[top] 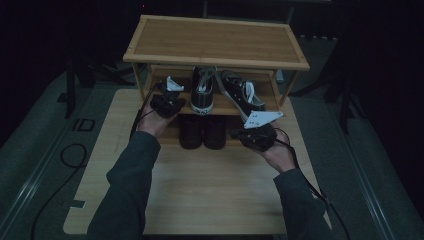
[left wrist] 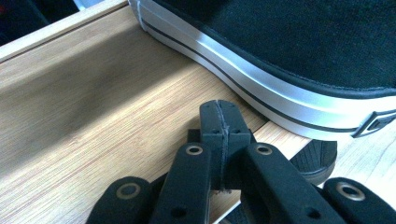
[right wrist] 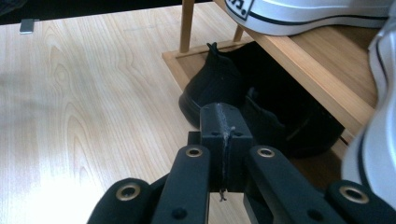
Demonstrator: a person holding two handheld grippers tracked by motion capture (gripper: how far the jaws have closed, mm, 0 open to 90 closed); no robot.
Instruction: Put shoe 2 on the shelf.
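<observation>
A wooden shoe rack (top: 215, 42) stands on the table. Its middle shelf (top: 227, 106) carries two black sneakers with white soles (top: 203, 90) (top: 242, 95). Two black shoes (top: 191, 131) (top: 215, 131) sit on the bottom level. My left gripper (top: 167, 100) is shut and empty at the left front of the middle shelf (left wrist: 107, 107), beside a sneaker's white sole (left wrist: 261, 79). My right gripper (top: 239, 134) is shut and empty, low in front of the rack's right side. In the right gripper view its tips (right wrist: 226, 112) point at the black shoes (right wrist: 215, 88).
The rack's top shelf is bare. The light wooden table (top: 210, 185) stretches toward the person in front of the rack. Black cables (top: 70, 155) lie on the grey floor at the left. A rack leg (right wrist: 187, 25) stands left of the black shoes.
</observation>
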